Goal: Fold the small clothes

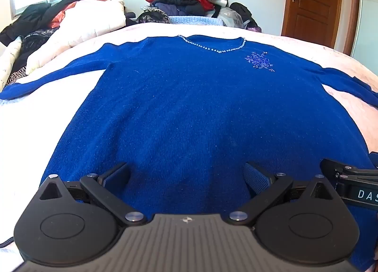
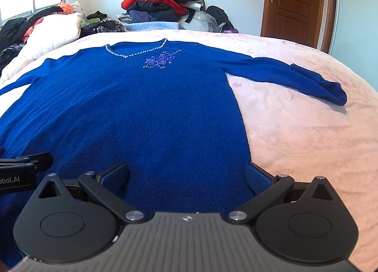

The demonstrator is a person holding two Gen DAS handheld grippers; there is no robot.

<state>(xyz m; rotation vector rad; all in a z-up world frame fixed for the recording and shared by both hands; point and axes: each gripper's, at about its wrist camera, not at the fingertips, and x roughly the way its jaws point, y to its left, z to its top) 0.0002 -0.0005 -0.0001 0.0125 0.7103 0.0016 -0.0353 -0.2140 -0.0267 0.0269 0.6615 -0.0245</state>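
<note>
Left wrist view: our left gripper [image 1: 186, 177] hangs spread wide over the blue sweater [image 1: 189, 111]. Our right gripper [image 2: 186, 177] gapes too, holding nothing, above its hem

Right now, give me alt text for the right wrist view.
A blue sweater lies flat, front up, on a pale pink bed, one sleeve stretched right. The open right claw hovers at its hem. Piled clothes and a wooden door stand behind.
</note>
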